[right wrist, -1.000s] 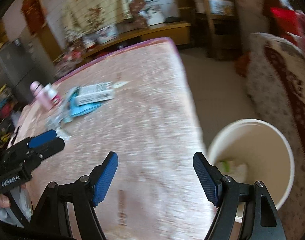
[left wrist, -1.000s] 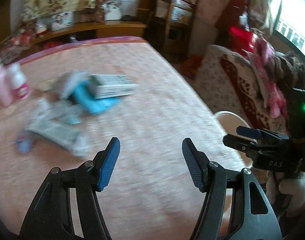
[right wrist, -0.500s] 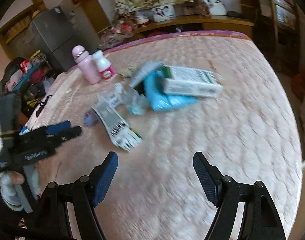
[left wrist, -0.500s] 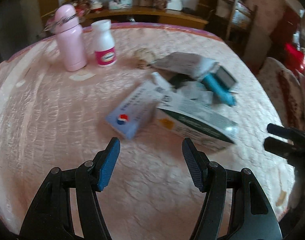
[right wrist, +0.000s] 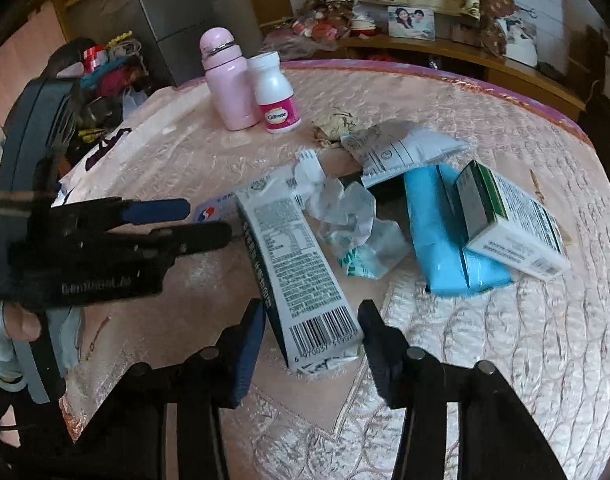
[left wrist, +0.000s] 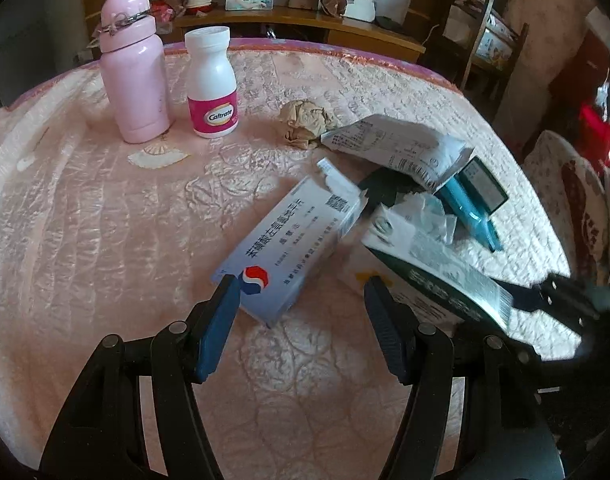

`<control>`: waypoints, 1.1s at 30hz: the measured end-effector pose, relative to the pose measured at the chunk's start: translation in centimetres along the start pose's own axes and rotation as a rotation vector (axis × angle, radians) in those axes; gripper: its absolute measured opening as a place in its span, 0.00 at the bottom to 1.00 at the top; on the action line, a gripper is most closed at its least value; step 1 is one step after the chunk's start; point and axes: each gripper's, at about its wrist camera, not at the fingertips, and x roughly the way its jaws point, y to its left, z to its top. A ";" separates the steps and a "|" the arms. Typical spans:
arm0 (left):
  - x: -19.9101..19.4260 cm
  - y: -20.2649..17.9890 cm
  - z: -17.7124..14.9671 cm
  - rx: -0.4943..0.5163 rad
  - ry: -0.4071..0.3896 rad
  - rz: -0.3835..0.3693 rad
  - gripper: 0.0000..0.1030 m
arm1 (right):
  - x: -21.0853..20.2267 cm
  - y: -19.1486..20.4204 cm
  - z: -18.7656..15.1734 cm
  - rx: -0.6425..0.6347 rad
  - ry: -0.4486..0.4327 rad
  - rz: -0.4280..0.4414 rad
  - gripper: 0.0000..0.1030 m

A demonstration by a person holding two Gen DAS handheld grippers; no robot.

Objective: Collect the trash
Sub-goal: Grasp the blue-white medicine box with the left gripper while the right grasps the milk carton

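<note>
The left gripper [left wrist: 301, 312] hangs with its jaws spread over the near corner of a pale blue box [left wrist: 289, 248], not gripping it. Beside it, the right gripper [right wrist: 311, 328] is closing its jaws around the barcode end of a green-and-white carton [right wrist: 301, 276] (whether the pads touch yet is unclear). Further right on the pink tablecloth [right wrist: 505, 360] lie crumpled plastic [right wrist: 353, 220], a blue packet [right wrist: 445, 240] and a white box [right wrist: 513, 224] leaning on it. Behind stand a pink bottle [right wrist: 227, 80] and a pill jar [right wrist: 275, 94].
</note>
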 end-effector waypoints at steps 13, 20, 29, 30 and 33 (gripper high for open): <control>2.1 0.2 1.7 0.129 -0.021 0.006 0.66 | -7.0 -2.4 -7.4 0.187 0.012 -0.106 0.51; 4.8 0.3 2.1 0.168 0.037 0.027 0.66 | -6.3 -0.8 -4.9 0.070 0.025 -0.154 0.74; 2.3 0.6 -0.1 0.080 0.026 0.030 0.49 | -3.7 -1.8 -4.4 0.098 0.045 -0.161 0.38; 1.5 0.3 -0.5 0.078 0.015 0.034 0.49 | -4.0 -1.8 -4.6 0.099 0.041 -0.159 0.38; -0.4 -1.0 -1.6 0.072 -0.012 0.017 0.49 | -5.3 -2.1 -5.2 0.113 0.012 -0.171 0.38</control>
